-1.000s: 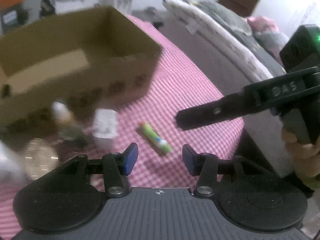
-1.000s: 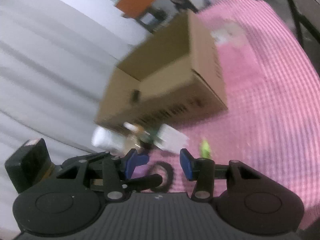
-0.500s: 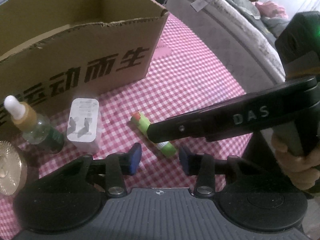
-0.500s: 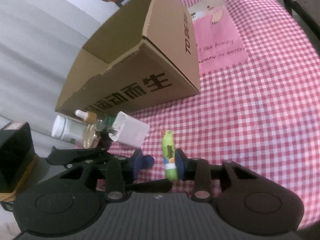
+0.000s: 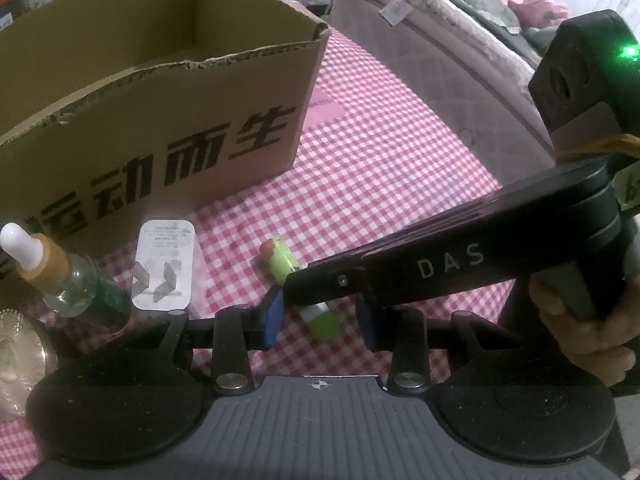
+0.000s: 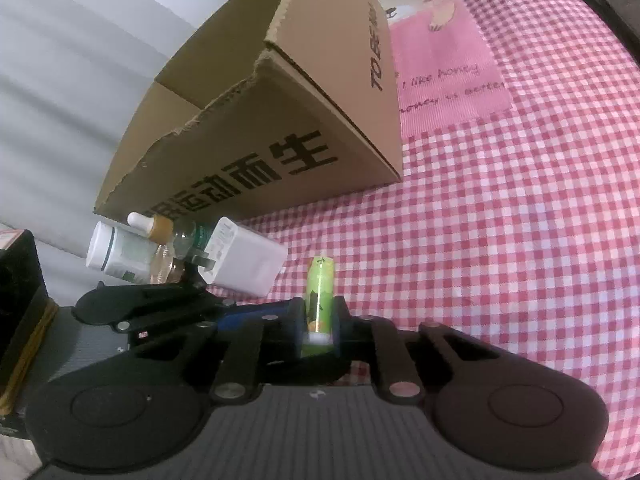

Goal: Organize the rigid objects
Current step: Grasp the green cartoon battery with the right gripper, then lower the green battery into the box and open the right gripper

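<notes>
A green tube (image 6: 319, 288) lies on the pink checked cloth (image 6: 500, 240) in front of an open cardboard box (image 6: 280, 140). My right gripper (image 6: 318, 328) is shut on the tube's near end, with both pads pressed to its sides. In the left wrist view the right gripper (image 5: 296, 292) reaches in from the right across the green tube (image 5: 282, 260). My left gripper (image 5: 319, 320) hovers over the tube's other end. Its blue pads (image 5: 272, 316) stand wider than the tube and do not press on it.
A white charger plug (image 5: 164, 264), a dropper bottle (image 5: 52, 268) and a gold round lid (image 5: 16, 344) sit left of the tube by the cardboard box (image 5: 160, 120). A white bottle (image 6: 116, 256) lies behind them. A mattress (image 5: 420, 48) borders the table. A hand (image 5: 580, 320) holds the right gripper.
Both grippers came down close to the cloth. The right jaws closed onto the green tube, and the left jaws narrowed around its other end.
</notes>
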Motion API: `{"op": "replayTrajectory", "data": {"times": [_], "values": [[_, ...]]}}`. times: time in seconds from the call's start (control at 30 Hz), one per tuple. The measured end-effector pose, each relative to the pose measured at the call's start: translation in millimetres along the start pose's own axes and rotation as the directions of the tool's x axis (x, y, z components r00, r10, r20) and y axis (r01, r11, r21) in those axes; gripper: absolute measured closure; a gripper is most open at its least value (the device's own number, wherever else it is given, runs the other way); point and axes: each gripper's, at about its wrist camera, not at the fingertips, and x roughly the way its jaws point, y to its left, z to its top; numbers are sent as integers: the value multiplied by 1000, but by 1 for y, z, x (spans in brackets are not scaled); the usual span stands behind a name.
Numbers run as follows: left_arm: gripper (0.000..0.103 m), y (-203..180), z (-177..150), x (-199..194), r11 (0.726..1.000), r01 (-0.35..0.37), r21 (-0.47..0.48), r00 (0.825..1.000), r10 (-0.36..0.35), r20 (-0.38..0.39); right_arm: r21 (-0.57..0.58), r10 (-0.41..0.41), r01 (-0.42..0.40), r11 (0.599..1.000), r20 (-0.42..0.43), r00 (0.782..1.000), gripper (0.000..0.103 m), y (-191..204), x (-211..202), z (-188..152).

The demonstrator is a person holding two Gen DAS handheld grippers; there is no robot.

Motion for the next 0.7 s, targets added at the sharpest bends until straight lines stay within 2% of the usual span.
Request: {"op": "replayTrajectory", "data": {"times": [0.2, 0.37, 0.53, 0.7], "values": [[65, -8, -3, -12, 1000, -8, 22, 999, 8, 35, 0, 1, -1, 1000, 26, 1000, 88, 7, -10, -8], [65, -16, -4, -38, 999, -20, 34, 995, 16, 101, -26, 4, -2, 1000, 74, 997, 88, 24, -32, -14], [65, -18, 0, -75, 998, -50, 31, 982, 44, 183, -85, 27, -16, 996, 130, 991, 88, 54, -54, -11], [65, -4, 11, -113, 995, -98, 11, 962, 92, 258, -171, 71, -41, 984, 170, 983, 88, 92, -67, 11]]}}
